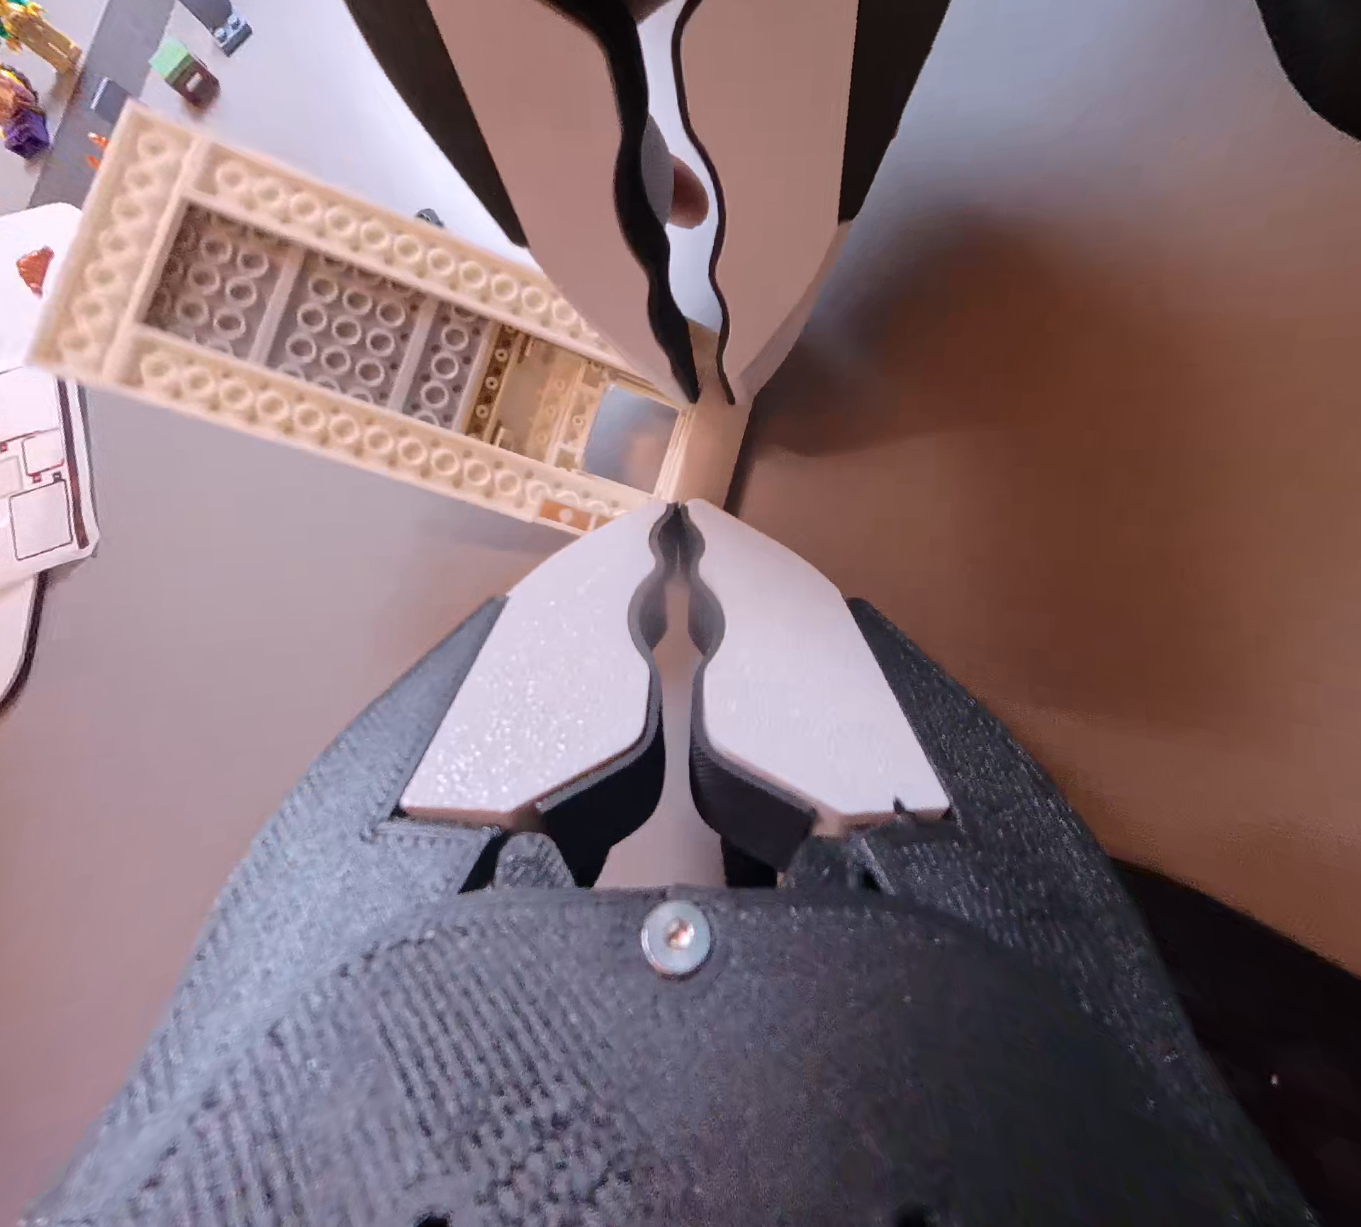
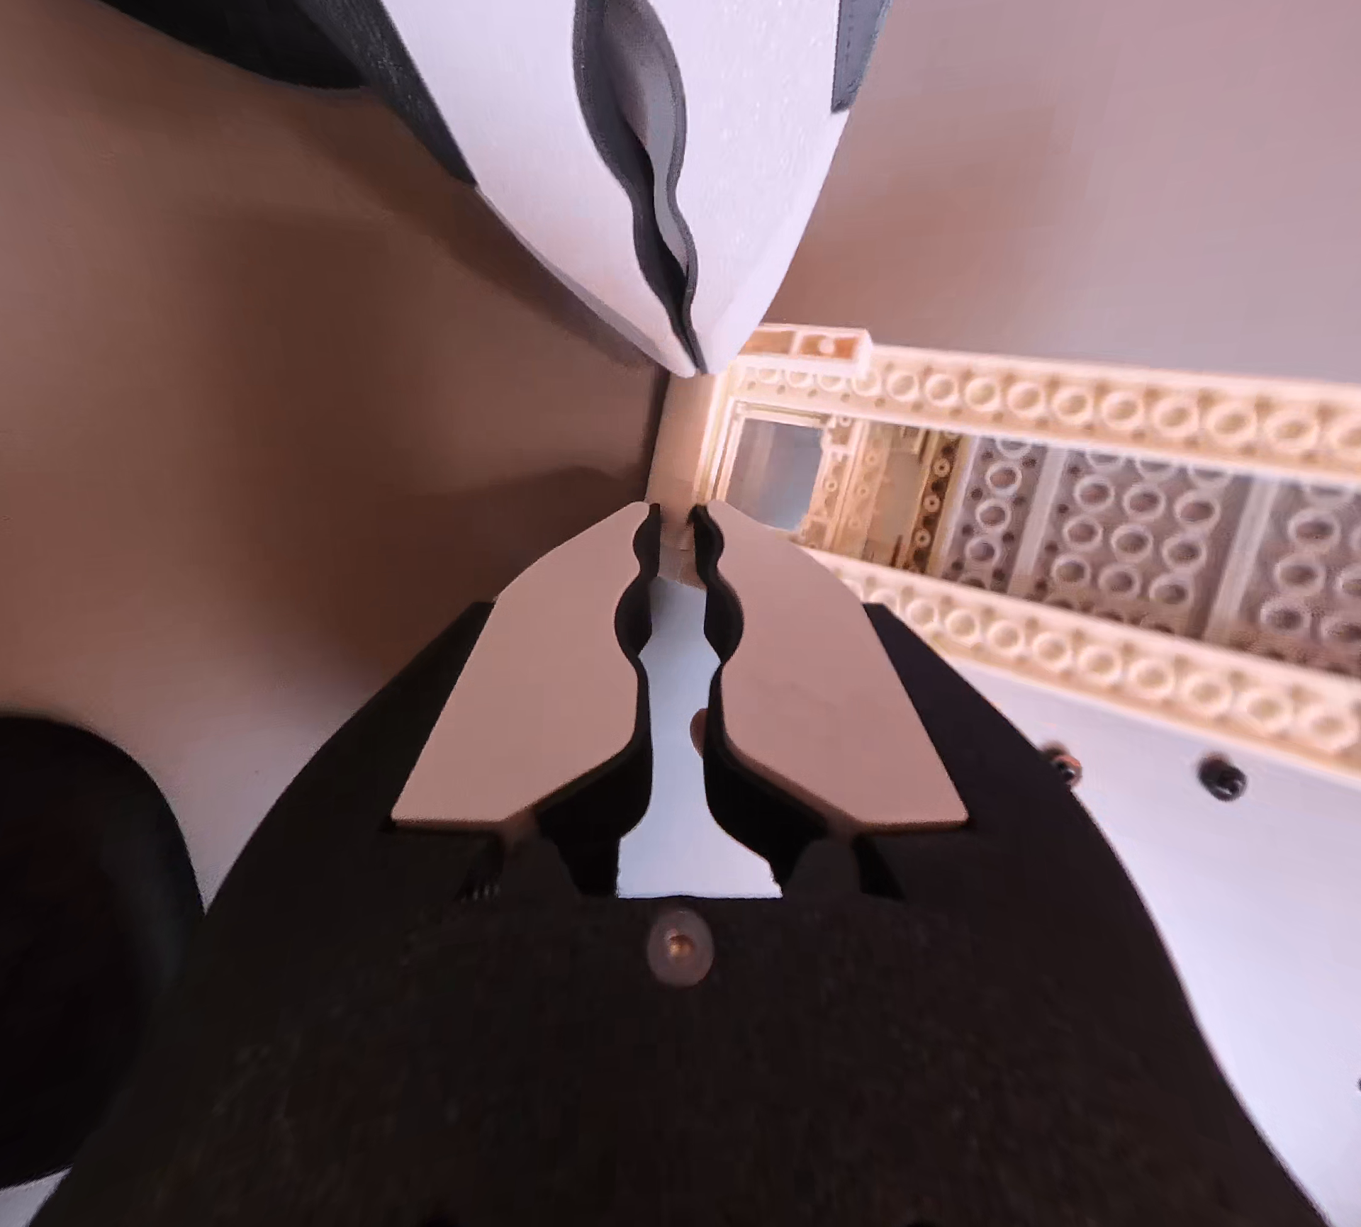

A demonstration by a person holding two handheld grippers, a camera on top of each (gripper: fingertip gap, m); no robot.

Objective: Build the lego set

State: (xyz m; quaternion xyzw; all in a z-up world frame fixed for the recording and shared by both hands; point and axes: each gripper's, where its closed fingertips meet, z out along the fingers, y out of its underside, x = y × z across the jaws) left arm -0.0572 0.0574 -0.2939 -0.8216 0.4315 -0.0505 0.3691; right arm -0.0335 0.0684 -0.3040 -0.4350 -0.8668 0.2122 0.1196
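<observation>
Both my hand-held grippers, left point(image 1: 677, 510) and right point(image 2: 674, 514), clamp the cream-coloured plastic brick structure's point(image 1: 353, 323) end.

A pale table point(image 1: 243, 602) carries small loose toy bricks point(image 1: 184, 68), a printed sheet point(image 1: 44, 499) and little colourful figures point(image 1: 29, 35) near its edge.
</observation>
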